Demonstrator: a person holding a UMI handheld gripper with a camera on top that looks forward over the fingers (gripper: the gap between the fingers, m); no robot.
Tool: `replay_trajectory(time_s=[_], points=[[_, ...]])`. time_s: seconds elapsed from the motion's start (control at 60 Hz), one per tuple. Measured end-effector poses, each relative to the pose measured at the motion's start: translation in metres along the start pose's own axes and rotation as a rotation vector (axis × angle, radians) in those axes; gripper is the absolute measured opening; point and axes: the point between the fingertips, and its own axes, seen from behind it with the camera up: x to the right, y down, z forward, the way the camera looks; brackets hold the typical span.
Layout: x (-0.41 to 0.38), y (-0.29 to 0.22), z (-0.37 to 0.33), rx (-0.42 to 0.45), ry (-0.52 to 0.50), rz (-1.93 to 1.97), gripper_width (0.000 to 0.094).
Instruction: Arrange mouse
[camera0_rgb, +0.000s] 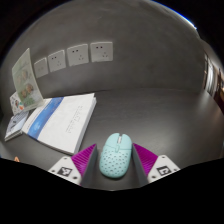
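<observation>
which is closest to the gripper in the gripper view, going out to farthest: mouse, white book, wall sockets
1. mouse: between the fingers of the gripper, which stand open around it.
2. white book: on the table beyond the fingers, off to the left.
3. wall sockets: on the wall behind the table, farthest back.

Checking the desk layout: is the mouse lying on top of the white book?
No, the mouse lies on the bare table between the gripper fingers, apart from the white book.

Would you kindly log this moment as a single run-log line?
task: arrange mouse | gripper: open | mouse: on table, between fingers, gaps either side | white box: beyond, beside mouse | wall sockets: behind
</observation>
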Motion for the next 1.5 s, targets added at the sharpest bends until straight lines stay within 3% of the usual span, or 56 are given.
replay_trajectory(time_s=[0.05, 0.133, 0.15, 0.233, 0.3, 0.45, 0.583, 0.617, 0.733, 0.833, 1.083, 1.2, 1.217, 1.25, 1.317, 1.5], points=[[0.005, -0.001, 0.001, 0.011, 0.020, 0.022, 0.0563], [0.008, -0.001, 0.000, 0.037, 0.024, 0.053, 0.0504], [0.008, 0.000, 0.000, 0.038, 0.025, 0.071, 0.0528], [0.019, -0.007, -0.015, 0.070, 0.060, 0.157, 0.0411], [0.021, -0.037, -0.049, 0.175, 0.075, 0.150, 0.0402], [-0.054, -0.084, -0.148, 0.368, -0.061, 0.138, 0.0399], [-0.143, -0.055, -0.223, 0.421, -0.162, 0.076, 0.0396], [-0.170, -0.039, -0.223, 0.422, -0.183, 0.048, 0.0395], [-0.246, 0.032, -0.215, 0.298, -0.253, -0.007, 0.0395], [-0.268, 0.084, -0.187, 0.217, -0.213, -0.072, 0.0395], [-0.283, 0.131, -0.153, 0.120, -0.184, -0.078, 0.0417], [-0.283, 0.131, -0.151, 0.103, -0.173, -0.120, 0.0553], [-0.284, 0.131, -0.151, 0.098, -0.179, -0.124, 0.0620], [-0.286, 0.133, -0.152, 0.090, -0.197, -0.125, 0.0649], [-0.292, 0.136, -0.164, 0.075, -0.259, -0.102, 0.0854], [-0.258, 0.143, -0.227, 0.098, -0.323, -0.025, 0.0845]])
